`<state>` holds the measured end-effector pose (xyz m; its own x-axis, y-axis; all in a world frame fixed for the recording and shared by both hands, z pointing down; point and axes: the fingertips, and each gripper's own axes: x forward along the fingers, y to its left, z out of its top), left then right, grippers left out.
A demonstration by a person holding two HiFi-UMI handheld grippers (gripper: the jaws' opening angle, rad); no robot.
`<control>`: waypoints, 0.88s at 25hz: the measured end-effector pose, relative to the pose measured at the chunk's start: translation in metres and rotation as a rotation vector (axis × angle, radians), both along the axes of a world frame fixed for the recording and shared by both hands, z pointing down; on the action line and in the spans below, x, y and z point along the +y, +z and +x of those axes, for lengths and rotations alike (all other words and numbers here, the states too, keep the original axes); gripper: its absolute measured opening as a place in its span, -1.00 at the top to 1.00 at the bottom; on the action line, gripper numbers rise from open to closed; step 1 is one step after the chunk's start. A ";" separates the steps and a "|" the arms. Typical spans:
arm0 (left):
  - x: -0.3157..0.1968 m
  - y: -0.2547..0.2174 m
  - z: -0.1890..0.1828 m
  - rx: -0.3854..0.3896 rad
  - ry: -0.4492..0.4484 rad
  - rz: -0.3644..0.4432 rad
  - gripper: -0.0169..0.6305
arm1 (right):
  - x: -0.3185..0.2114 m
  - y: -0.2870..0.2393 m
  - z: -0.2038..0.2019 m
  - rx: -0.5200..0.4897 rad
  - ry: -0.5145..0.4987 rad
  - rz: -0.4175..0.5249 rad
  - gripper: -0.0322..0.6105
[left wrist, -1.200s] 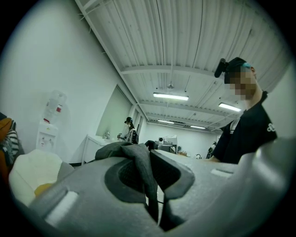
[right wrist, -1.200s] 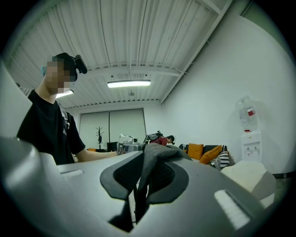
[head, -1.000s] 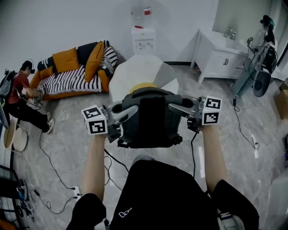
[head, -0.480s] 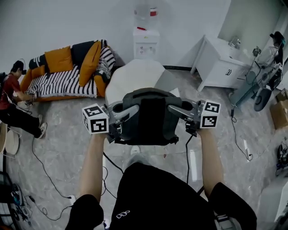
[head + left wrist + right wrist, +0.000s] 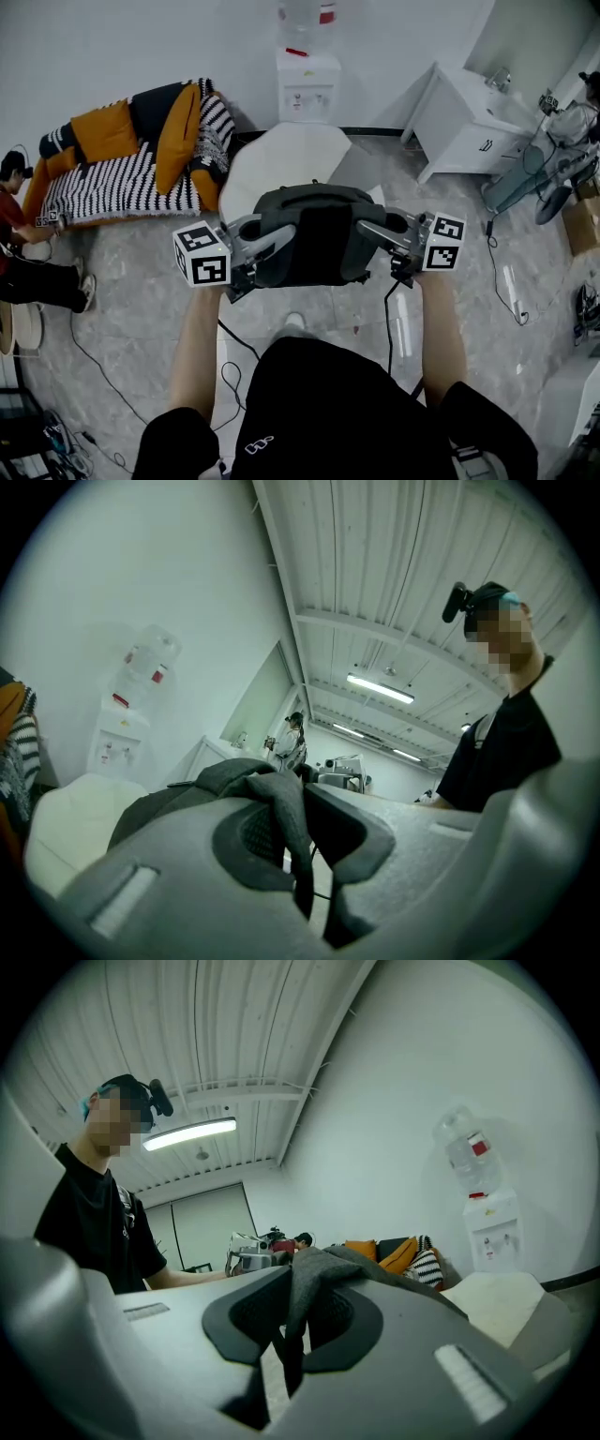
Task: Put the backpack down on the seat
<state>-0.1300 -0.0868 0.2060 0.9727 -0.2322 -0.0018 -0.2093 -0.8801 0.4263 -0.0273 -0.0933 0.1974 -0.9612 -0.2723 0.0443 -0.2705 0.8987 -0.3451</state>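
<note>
A dark grey backpack [image 5: 314, 234] hangs in the air in front of me, held up on both sides. My left gripper [image 5: 255, 248] is shut on the fabric of its left edge [image 5: 281, 803], which is pinched between the pads. At its right edge [image 5: 305, 1283] my right gripper [image 5: 377, 231] is shut on a fold of the same fabric. The white rounded seat [image 5: 281, 159] stands on the floor just beyond and below the backpack, whose far edge overlaps the seat's near side in the head view. The seat also shows in both gripper views [image 5: 66, 817] [image 5: 497, 1293].
A striped sofa with orange cushions [image 5: 122, 159] stands left of the seat, and a water dispenser [image 5: 307, 80] against the wall behind it. A white cabinet [image 5: 469, 112] is at the right. Cables [image 5: 234, 342] trail over the floor by my feet. A person sits at far left [image 5: 19, 216].
The backpack, still held by both grippers, has moved slightly forward toward the white seat. My view has shifted with it. Neither grip has changed.
</note>
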 end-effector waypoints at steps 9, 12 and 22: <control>-0.102 -0.012 -0.033 -0.009 0.027 0.002 0.85 | -0.094 -0.005 -0.032 -0.025 0.043 -0.047 0.78; -0.101 -0.010 -0.034 -0.008 0.032 0.017 0.85 | -0.095 -0.006 -0.033 -0.028 0.056 -0.028 0.78; -0.101 -0.009 -0.035 0.050 0.030 -0.004 0.85 | -0.098 -0.009 -0.035 -0.007 0.076 -0.001 0.78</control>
